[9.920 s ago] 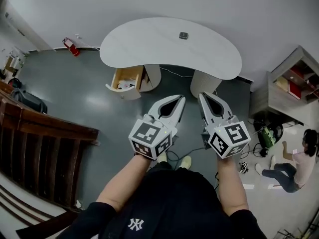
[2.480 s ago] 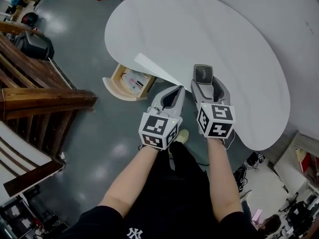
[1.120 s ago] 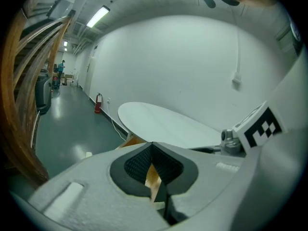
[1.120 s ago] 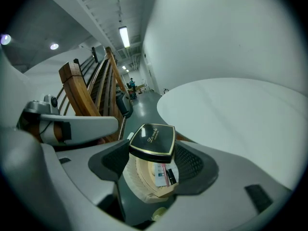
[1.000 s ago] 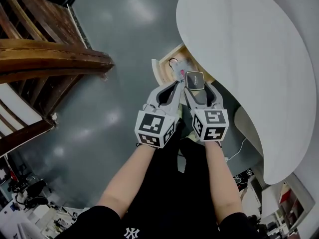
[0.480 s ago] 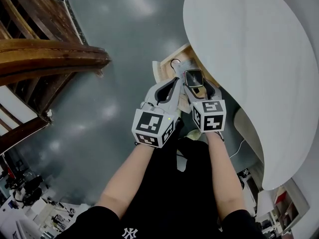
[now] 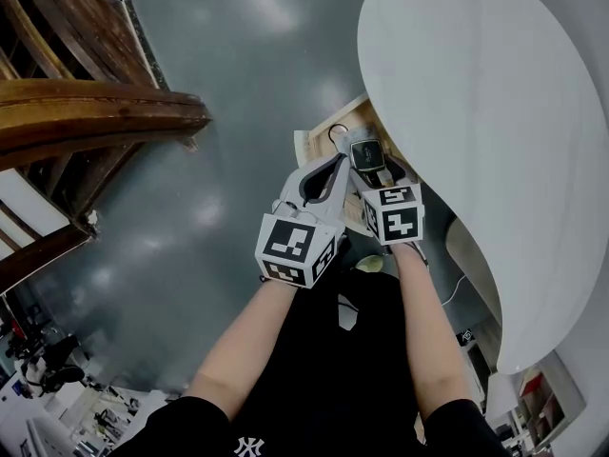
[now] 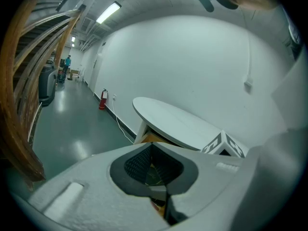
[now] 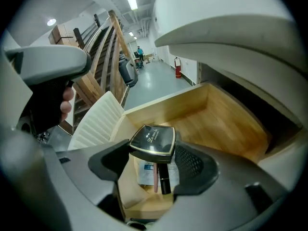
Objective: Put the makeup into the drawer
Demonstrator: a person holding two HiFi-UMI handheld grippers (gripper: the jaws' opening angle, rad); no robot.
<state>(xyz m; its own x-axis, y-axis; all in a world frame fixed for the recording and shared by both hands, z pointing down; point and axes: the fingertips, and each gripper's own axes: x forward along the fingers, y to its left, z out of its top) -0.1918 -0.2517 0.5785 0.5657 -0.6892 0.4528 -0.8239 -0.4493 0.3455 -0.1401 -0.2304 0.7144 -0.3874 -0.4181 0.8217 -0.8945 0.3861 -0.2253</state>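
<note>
A couple of seconds ago the right gripper (image 7: 369,168) carried the compact (image 7: 364,152) over the top of the white table (image 7: 476,112). Now it has dropped off the table's edge and tipped steeply down, and it holds the compact over the open drawer (image 7: 306,147) that juts from under the table. The left gripper (image 7: 335,162) has drifted along beside it.

The room is a long hall. A glossy grey-green floor (image 7: 228,93) spreads out from the table on the side away from the plain white wall (image 8: 192,66) behind it, and strip lights (image 8: 108,12) run along the ceiling above. A wooden staircase (image 7: 86,112) with curved rails stands well apart from the table, across the bare floor. The tabletop is a smooth, kidney-shaped slab. A red fire extinguisher (image 8: 102,99) stands at the foot of the wall, beyond the table's far end.

The drawer has a pale wood bottom (image 9: 226,124) and a white ribbed, curved front. Its back end is tucked under the table's rim.

The right gripper's jaws stand wide and clamp the black, gold-edged compact (image 9: 153,139) by its sides, lid up, above the drawer and not touching it. The left gripper's tips meet, with nothing between them.

Below the compact, on the drawer's floor, lie a printed leaflet (image 9: 145,173), a pink stick (image 9: 155,179) and a black tube (image 9: 164,181), close together.
</note>
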